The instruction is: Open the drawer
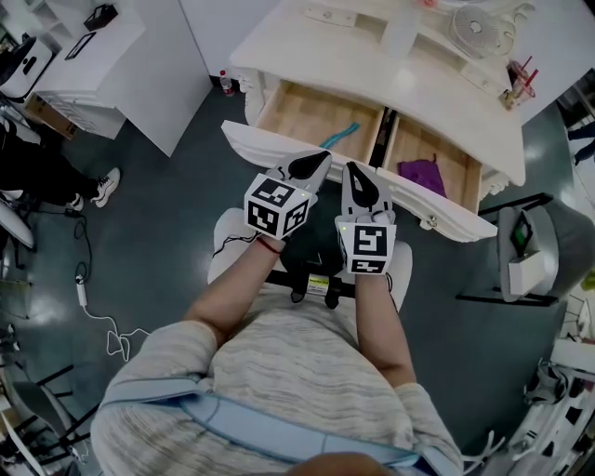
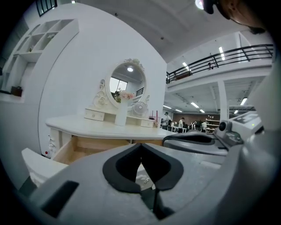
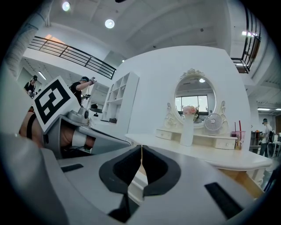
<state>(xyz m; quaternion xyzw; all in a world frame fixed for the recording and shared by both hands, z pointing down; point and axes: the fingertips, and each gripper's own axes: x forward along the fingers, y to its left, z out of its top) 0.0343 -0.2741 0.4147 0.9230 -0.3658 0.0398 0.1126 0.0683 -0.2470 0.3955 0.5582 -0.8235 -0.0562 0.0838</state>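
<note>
The white dressing table [image 1: 409, 84] has both drawers pulled out. Inside the left drawer [image 1: 311, 116] lies a teal object [image 1: 346, 133]. The right drawer [image 1: 437, 158] holds a purple cloth [image 1: 423, 172]. My left gripper [image 1: 314, 163] hovers over the left drawer's white front panel [image 1: 260, 144], jaws shut with nothing between them. My right gripper [image 1: 359, 178] is close beside it, near the gap between the drawers, also shut and empty. In the left gripper view the left gripper [image 2: 140, 146] points at the table [image 2: 96, 126]. The right gripper [image 3: 141, 150] also faces the table [image 3: 197, 151].
On the tabletop stand an oval mirror [image 2: 127, 83], a white vase [image 2: 121, 113] and a small fan [image 1: 479, 28]. A white stool [image 1: 232, 246] is below my arms. There is a white cabinet [image 1: 121, 65] at left and a grey cart [image 1: 530, 246] at right.
</note>
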